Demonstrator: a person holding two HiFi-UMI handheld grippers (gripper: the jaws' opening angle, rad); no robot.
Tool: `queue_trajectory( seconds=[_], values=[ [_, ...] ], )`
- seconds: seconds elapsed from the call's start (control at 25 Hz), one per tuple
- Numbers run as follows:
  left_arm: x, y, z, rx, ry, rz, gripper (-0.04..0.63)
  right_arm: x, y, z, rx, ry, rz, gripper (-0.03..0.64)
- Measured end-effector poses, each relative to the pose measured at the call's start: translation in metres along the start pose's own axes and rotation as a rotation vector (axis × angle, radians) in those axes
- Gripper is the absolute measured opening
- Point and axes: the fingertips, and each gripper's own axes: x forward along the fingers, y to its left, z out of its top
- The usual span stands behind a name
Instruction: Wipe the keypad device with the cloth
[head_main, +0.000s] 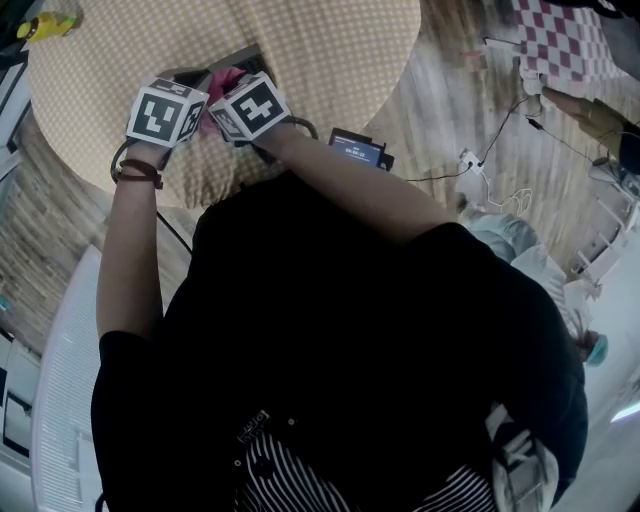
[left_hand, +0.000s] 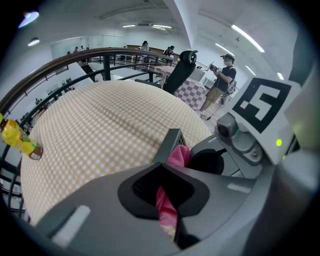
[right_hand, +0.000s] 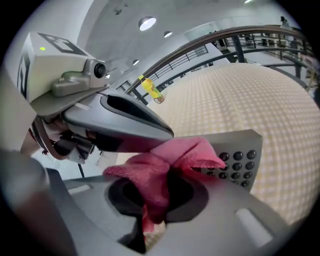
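The pink cloth (head_main: 226, 80) is bunched between my two grippers near the front of the round table. My left gripper (head_main: 187, 95) is shut with a strip of the cloth (left_hand: 165, 205) in its jaws. My right gripper (head_main: 236, 90) is shut on a thick fold of the cloth (right_hand: 155, 175). The grey keypad device (right_hand: 240, 150) stands tilted just beyond the cloth, its dark buttons facing the right gripper view and its left part covered by the cloth. In the left gripper view it shows edge-on as a grey slab (left_hand: 171, 144). The two grippers almost touch.
The table (head_main: 330, 60) has a yellow checked cover. A yellow bottle (head_main: 45, 25) lies at its far left edge. A small dark device with a lit screen (head_main: 357, 148) sits near the front edge by my right arm. Cables (head_main: 475, 165) lie on the floor to the right.
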Motion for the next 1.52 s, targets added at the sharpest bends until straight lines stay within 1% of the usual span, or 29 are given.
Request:
queue_trajectory(
  seconds=[0.08,0.2,0.32,0.44,0.52,0.6,0.72,0.84,1.0,1.12,1.2,1.24,1.36,1.44,1.52],
  values=[
    [-0.001,0.001,0.0,0.004,0.001,0.0,0.006,0.003,0.0,-0.005,0.0,0.017,-0.002,0.063],
    [-0.003,0.003,-0.001,0.003,0.002,0.0,0.006,0.011,-0.001,-0.019,0.062,0.044,0.016,0.063],
    [-0.003,0.002,-0.002,-0.001,0.002,-0.004,0.006,0.019,-0.005,-0.043,0.114,0.094,0.027,0.063],
    [-0.001,0.002,-0.001,-0.005,0.001,-0.005,0.006,0.026,-0.012,-0.061,0.101,0.142,0.017,0.063],
    [-0.001,0.002,-0.001,-0.006,0.0,-0.002,0.006,0.027,-0.013,-0.065,0.11,0.16,0.01,0.063],
    [-0.003,0.002,-0.002,-0.005,-0.001,0.0,0.006,0.026,-0.009,-0.061,0.13,0.155,0.006,0.063],
    [-0.004,0.002,-0.003,-0.003,-0.002,-0.001,0.006,0.019,-0.002,-0.039,0.153,0.087,0.027,0.063],
    [-0.004,0.003,-0.004,-0.007,-0.006,0.002,0.006,0.012,0.004,-0.014,0.13,0.031,0.044,0.063],
    [-0.004,0.003,-0.003,-0.013,-0.012,0.002,0.006,0.009,0.005,-0.009,0.138,0.049,0.051,0.063],
    [-0.005,0.005,-0.004,-0.02,-0.018,0.005,0.007,0.014,0.004,-0.017,0.106,0.074,0.042,0.063],
    [-0.006,0.005,-0.006,-0.022,-0.022,0.026,0.006,0.021,0.002,-0.036,0.086,0.112,0.023,0.063],
    [-0.007,0.005,-0.007,-0.019,-0.026,0.049,0.006,0.025,-0.001,-0.048,0.079,0.136,0.01,0.063],
    [-0.008,0.002,-0.006,0.002,-0.07,0.164,0.006,0.032,-0.007,-0.075,0.05,0.193,-0.033,0.063],
    [-0.009,0.004,-0.005,-0.016,-0.122,0.227,0.006,0.034,-0.008,-0.078,0.052,0.204,-0.042,0.063],
    [-0.011,0.005,-0.005,-0.04,-0.165,0.261,0.006,0.032,-0.008,-0.074,0.046,0.193,-0.039,0.063]
  ],
)
